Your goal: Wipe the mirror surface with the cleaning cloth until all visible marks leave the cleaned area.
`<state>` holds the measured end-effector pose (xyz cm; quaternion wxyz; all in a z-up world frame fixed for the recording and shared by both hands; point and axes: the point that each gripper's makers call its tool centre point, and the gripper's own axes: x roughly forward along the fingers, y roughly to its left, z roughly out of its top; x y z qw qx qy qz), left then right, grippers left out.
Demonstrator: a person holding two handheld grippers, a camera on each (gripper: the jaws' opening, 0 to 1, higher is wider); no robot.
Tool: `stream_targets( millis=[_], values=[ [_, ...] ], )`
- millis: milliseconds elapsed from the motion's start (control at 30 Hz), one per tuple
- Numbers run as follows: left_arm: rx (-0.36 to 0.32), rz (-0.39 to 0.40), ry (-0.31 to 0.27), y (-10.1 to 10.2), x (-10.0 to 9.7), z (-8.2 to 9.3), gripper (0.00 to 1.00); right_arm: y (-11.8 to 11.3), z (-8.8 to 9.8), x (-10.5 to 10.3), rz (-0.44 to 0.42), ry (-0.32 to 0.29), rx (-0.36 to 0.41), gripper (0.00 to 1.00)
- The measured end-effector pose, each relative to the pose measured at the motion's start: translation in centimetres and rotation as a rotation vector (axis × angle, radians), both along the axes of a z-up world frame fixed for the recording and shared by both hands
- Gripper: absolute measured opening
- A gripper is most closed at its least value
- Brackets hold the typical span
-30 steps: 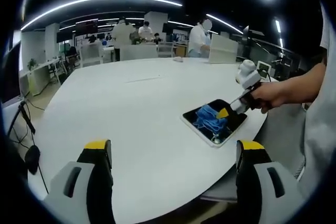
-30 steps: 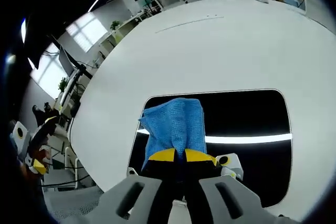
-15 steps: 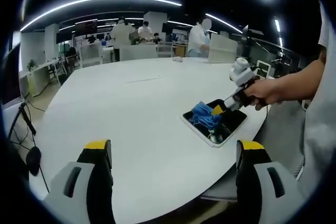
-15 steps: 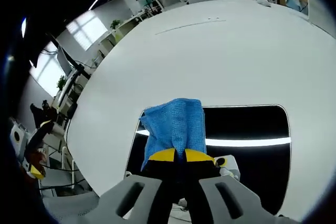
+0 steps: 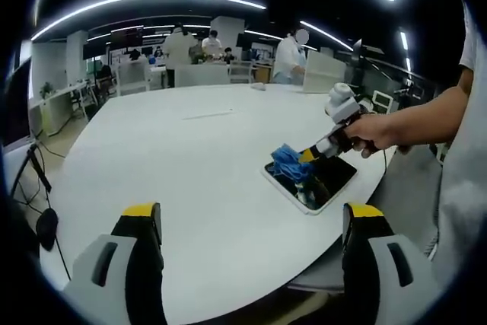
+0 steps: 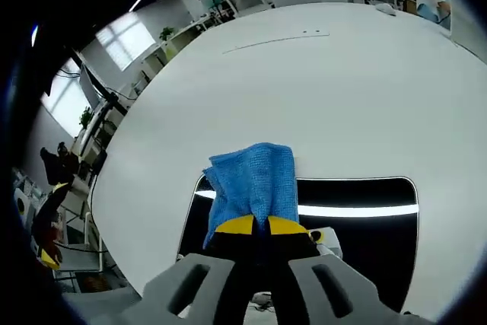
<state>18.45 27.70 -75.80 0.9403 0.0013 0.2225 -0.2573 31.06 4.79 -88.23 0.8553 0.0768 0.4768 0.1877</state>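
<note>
Overhead, long curved light strips cross a dark ceiling above an open-plan office. A large round white desk (image 5: 205,157) carries the work; its top is matte and plain, with a small pale object (image 5: 258,86) near its far edge. Beyond that far edge stand several people (image 5: 288,57) among white chairs and partitions. Windows (image 6: 125,51) and a potted plant (image 6: 167,36) show in the right gripper view, past the desk's edge.

Task item: a rectangular, dark-glassed mirror with a pale frame and rounded corners (image 5: 326,180) lies flat at the near right edge of the desk. In the right gripper view the mirror (image 6: 365,226) reflects a bright ceiling strip as a white band across the glass. No marks can be made out on the glass at this scale.

Right gripper (image 6: 253,225): yellow-tipped jaws closed together, clamped on a crumpled blue woven cleaning cloth (image 6: 255,184). The cloth overhangs the mirror's edge towards the desk centre, with its far part over the white top. In the left gripper view the cleaning cloth (image 5: 289,162) sits on the mirror's left end, the right gripper (image 5: 307,156) is angled down to it, and a person's hand (image 5: 370,132) grips the handle.

Left gripper (image 5: 255,218): yellow-tipped jaws wide apart, holding nothing, over the desk's near edge, well apart from the mirror.
</note>
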Motion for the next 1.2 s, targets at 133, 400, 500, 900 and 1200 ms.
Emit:
stream_targets(
  millis=[133, 400, 500, 900, 1200],
  values=[
    [-0.003, 0.008, -0.001, 0.1, 0.0, 0.0, 0.99, 0.0, 0.1, 0.3, 0.004, -0.004, -0.004, 0.0],
    [-0.007, 0.009, 0.008, 0.0, -0.3, -0.2, 0.99, -0.2, -0.2, 1.9, 0.008, -0.012, -0.02, 0.0],
    [-0.003, 0.004, 0.008, -0.1, -0.2, -0.1, 0.99, -0.3, -0.4, 2.8, 0.003, -0.018, -0.024, 0.0],
    [-0.007, 0.014, 0.0, 0.1, 0.1, 0.1, 0.99, -0.2, -0.1, 2.4, 0.002, -0.02, -0.023, 0.0],
    [-0.007, 0.009, -0.003, -0.4, 0.1, 0.4, 0.99, -0.2, -0.5, 2.7, 0.015, -0.026, -0.023, 0.0]
  ],
)
